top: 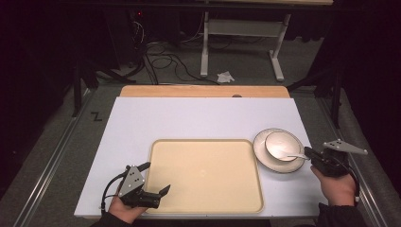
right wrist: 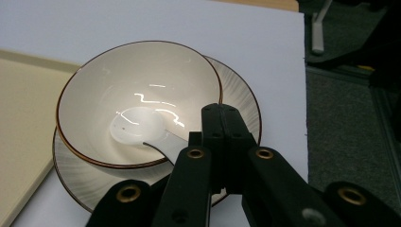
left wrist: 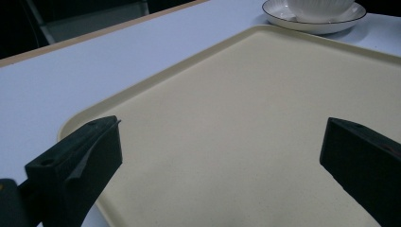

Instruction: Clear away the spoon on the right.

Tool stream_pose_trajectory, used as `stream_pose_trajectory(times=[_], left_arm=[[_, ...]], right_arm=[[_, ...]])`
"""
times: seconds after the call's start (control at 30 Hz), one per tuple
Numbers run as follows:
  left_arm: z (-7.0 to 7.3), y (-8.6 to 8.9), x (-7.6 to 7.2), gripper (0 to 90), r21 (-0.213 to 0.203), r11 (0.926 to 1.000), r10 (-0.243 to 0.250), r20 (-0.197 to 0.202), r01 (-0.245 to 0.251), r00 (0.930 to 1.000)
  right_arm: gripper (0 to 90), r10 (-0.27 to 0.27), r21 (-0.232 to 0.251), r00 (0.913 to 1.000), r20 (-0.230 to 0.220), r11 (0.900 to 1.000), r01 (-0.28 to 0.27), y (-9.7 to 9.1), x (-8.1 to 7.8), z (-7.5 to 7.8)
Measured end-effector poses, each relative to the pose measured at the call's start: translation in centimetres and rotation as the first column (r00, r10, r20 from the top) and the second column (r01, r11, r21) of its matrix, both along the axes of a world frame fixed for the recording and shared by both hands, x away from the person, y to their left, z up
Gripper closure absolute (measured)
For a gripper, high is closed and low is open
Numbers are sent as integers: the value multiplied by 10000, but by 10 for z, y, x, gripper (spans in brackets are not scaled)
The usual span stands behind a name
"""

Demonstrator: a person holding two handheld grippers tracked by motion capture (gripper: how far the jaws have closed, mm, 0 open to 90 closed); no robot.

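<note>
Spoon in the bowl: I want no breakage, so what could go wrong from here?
The right gripper is shut on the spoon, whose head lies in the bowl. A careless lift could tip the bowl off the plate. The plate sits near the table edge.

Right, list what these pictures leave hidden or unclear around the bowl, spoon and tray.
- Spoon handle end: in the right gripper view the shut right tongs cover it, so the exact grip stays unclear.
- Plate near rim: hidden behind the same tongs.
- Bowl: its top is cut off by the left gripper view's upper edge.
- Tray near edge: hidden below the open left tongs.
- Spoon in the high view: too small for detail.
</note>
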State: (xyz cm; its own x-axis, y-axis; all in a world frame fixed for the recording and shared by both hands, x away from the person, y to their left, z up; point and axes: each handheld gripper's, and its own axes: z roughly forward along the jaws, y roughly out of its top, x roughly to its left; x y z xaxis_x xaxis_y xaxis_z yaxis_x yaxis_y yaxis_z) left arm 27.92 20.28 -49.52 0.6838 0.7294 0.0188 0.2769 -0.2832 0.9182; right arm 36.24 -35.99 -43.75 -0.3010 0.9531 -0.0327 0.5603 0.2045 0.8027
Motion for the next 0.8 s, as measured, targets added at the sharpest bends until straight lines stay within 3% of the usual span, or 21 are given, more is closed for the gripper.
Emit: stream_pose_trajectory(times=[0.1, 0.17, 0.27, 0.3, 0.33, 0.4, 0.53, 0.63, 0.8], left_arm=[[0, 0, 0, 7, -44, 10000, 21, 18, -21, 10000], [0, 1, -1, 7, -30, 10000, 17, 18, -17, 10000], [-2, 0, 1, 7, 7, 10000, 8, -41, -8, 10000], [-2, 0, 1, 7, 7, 10000, 8, -41, -8, 10000], [-2, -1, 2, 7, 66, 10000, -29, -49, 29, 10000], [-2, -2, 2, 7, 75, 10000, -58, -15, 58, 10000], [-1, -3, 1, 7, 138, 9999, -66, -12, 67, 10000], [-2, -3, 1, 7, 118, 9999, -29, -27, 29, 10000], [-1, -1, 0, 7, 42, 10000, 40, 21, -40, 10000]], right_arm=[[900, -72, 273, 9995, 311, 9996, 64, 2, -2, -3], [900, -285, 840, 9965, 791, 9962, 218, -1, -7, -8], [900, -128, 1517, 9969, 781, 9884, 8, -5, -10, -17], [900, -128, 1517, 9969, 781, 9884, 8, -5, -10, -17], [900, -92, 1209, 9959, 899, 9927, -17, -4, -13, -18], [900, -66, 1409, 9949, 1010, 9900, -78, -7, -16, -17], [900, -176, 1304, 9913, 1308, 9915, 4, -10, -19, -15], [900, -355, 1299, 9935, 1081, 9913, 213, -16, -17, -20], [900, -205, 1126, 9951, 965, 9936, 96, -13, -22, -24]])
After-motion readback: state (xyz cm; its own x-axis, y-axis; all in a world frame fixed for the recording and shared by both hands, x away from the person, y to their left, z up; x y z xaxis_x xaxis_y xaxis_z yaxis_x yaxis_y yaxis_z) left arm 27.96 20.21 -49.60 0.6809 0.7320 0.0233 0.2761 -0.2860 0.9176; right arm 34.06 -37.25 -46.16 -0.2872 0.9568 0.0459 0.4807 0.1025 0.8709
